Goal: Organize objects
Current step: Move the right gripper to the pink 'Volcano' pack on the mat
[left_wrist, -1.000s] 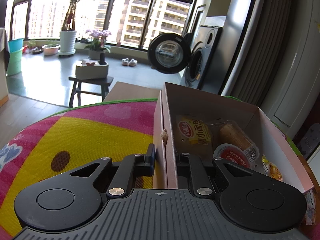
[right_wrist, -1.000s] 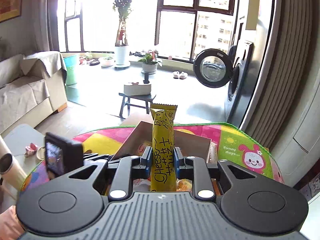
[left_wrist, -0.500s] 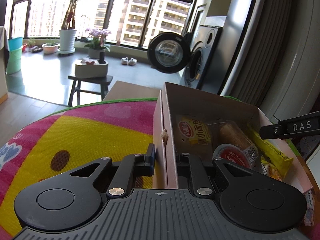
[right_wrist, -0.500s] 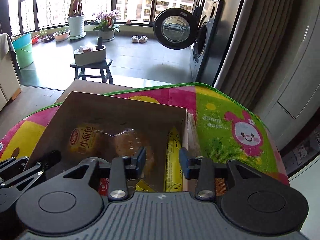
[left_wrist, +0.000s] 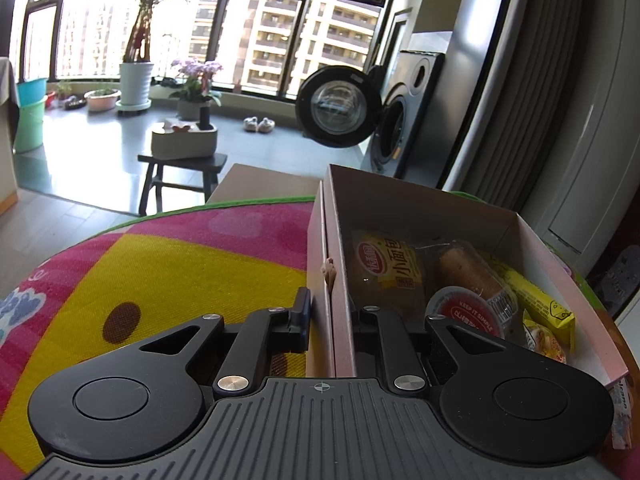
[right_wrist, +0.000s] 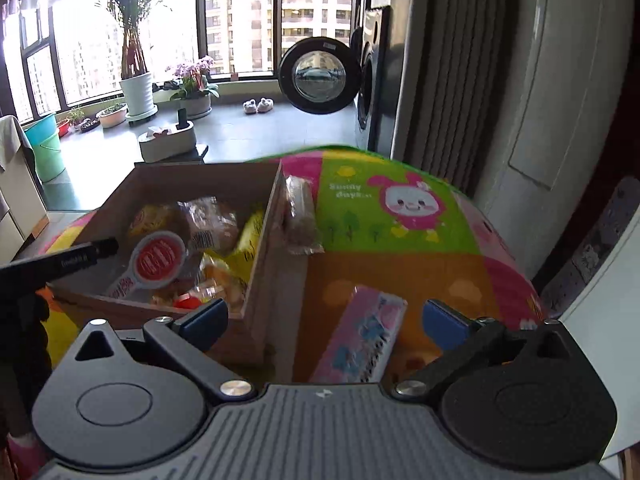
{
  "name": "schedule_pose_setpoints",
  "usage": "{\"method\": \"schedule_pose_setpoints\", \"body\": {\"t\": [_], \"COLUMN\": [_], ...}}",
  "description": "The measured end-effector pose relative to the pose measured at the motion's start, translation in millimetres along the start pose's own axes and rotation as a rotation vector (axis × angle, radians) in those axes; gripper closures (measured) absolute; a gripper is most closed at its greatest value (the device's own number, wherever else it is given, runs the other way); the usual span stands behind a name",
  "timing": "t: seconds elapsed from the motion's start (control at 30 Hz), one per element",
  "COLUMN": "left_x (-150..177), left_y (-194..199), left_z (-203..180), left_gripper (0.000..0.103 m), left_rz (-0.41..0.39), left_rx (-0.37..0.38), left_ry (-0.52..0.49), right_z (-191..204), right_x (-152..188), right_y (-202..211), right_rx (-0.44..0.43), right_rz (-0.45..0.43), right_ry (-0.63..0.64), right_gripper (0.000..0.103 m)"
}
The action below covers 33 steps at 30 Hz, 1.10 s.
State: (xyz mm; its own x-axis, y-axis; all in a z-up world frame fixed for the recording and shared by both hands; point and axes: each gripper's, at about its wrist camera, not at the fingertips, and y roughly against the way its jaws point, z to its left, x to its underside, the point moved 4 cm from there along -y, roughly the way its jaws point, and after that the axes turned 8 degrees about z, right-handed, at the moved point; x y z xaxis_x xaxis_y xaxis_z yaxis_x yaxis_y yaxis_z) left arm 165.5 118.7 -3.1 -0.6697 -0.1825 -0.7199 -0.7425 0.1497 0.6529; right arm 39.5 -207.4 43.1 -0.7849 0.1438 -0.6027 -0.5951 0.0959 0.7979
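An open cardboard box point(left_wrist: 420, 208) stands on the colourful mat. My left gripper point(left_wrist: 330, 314) is shut on the box's left wall, one finger outside and one inside. The box holds a bread packet point(left_wrist: 384, 268), a wrapped roll point(left_wrist: 472, 276), a red-lidded cup point(left_wrist: 468, 312) and a yellow cheese bar point(left_wrist: 532, 296). In the right wrist view my right gripper point(right_wrist: 326, 322) is wide open just right of the box point(right_wrist: 192, 180). A pink packet point(right_wrist: 360, 340) lies flat on the mat between its fingers, untouched. A brown wrapped snack point(right_wrist: 300, 216) leans against the outside of the box's right wall.
The mat point(right_wrist: 400, 248) covers a round table that drops off at its green rim. Beyond it are a washing machine with its door open point(left_wrist: 340, 108), a dark stool with a tissue box point(left_wrist: 184, 144), potted plants and a grey curtain point(right_wrist: 440, 80).
My right gripper has let go of the yellow cheese bar, which now lies in the box. It has opened wide and moved right, over the pink packet. The left gripper has not moved.
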Motion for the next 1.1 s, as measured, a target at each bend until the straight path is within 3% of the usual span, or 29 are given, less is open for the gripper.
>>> {"method": "schedule_pose_setpoints", "body": {"t": [0.17,0.23,0.4,0.73,1.1], "left_x": [-0.8,-0.1,0.0,0.1,0.1], "left_y": [2.3,2.8,2.6,1.9,2.6], "left_z": [1.1,0.7,1.0,1.4,3.6], "left_gripper": [0.088,0.088,0.088,0.088,0.088], "left_rz": [-0.002,-0.003,-0.003,-0.003,-0.001], "left_rx": [-0.006,-0.01,-0.01,-0.013,-0.011], "left_ry": [-0.006,-0.009,-0.011,-0.014,-0.013], "right_z": [-9.1,-11.2,-15.5,-12.5,-11.9], "right_x": [57.9,68.3,71.4,80.2,80.8], "right_y": [-27.7,-25.9,-26.1,-26.2,-25.4], "right_rx": [0.048,0.042,0.031,0.044,0.047], "right_rz": [0.105,0.052,0.018,-0.052,-0.059], "right_ry": [0.009,-0.012,-0.083,-0.043,-0.052], "right_gripper": [0.0,0.0,0.0,0.0,0.0]}}
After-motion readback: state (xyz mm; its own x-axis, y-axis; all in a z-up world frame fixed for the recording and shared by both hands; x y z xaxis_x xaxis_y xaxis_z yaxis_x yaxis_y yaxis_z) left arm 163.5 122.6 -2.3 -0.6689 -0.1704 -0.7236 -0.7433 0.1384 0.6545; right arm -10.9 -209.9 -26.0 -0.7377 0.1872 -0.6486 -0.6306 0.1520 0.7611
